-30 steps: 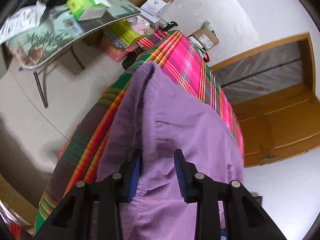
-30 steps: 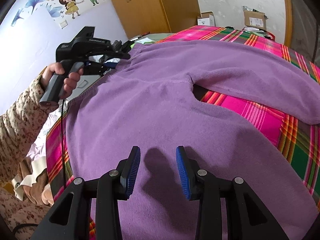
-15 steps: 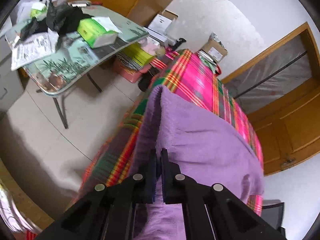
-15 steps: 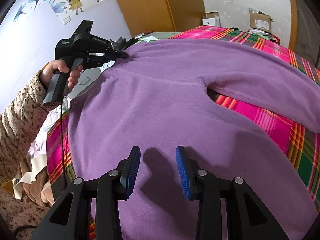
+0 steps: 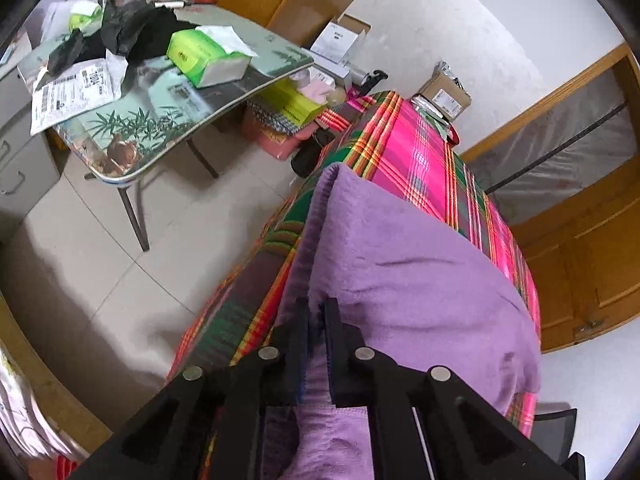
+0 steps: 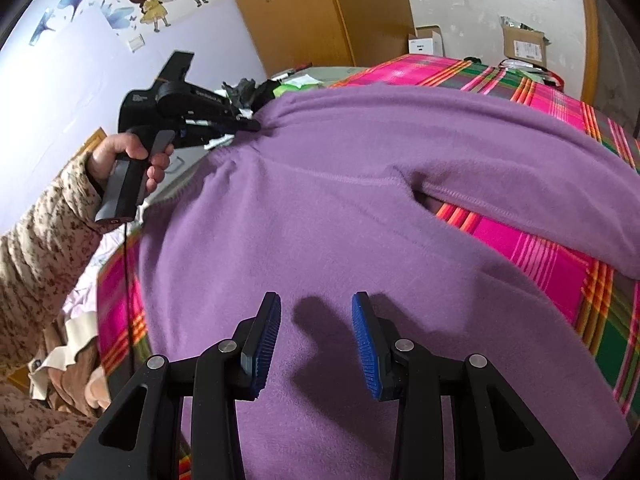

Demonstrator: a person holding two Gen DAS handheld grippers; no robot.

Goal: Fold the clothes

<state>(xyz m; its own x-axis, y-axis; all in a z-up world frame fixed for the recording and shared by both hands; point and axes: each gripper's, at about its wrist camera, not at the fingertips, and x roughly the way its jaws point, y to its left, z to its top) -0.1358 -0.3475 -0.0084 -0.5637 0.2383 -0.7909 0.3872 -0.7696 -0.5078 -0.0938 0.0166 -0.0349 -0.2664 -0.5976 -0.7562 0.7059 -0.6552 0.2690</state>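
A purple sweater (image 6: 320,208) lies spread on a bed with a pink and green plaid cover (image 6: 532,248), one sleeve (image 6: 520,148) stretched to the right. In the left wrist view my left gripper (image 5: 318,308) pinches the sweater (image 5: 400,264) at its edge. The jaws stand a narrow gap apart and are opening slightly, with fabric pressed between the pads. Seen from the right wrist, that left gripper (image 6: 256,125) holds the far left edge bunched and a little raised. My right gripper (image 6: 316,312) hovers open over the sweater's near part, nothing between its blue pads.
A person's hand (image 6: 120,152) in a patterned sleeve holds the left gripper. Left of the bed stands a folding table (image 5: 168,120) with a green tissue box (image 5: 204,60) and papers. Cardboard boxes (image 5: 444,94) sit by the wall, beside a wooden door (image 5: 580,240).
My left gripper went from open over the sweater to pinched on its edge and tipped, pulling the fabric up into a ridge. The right gripper stayed where it was, open.
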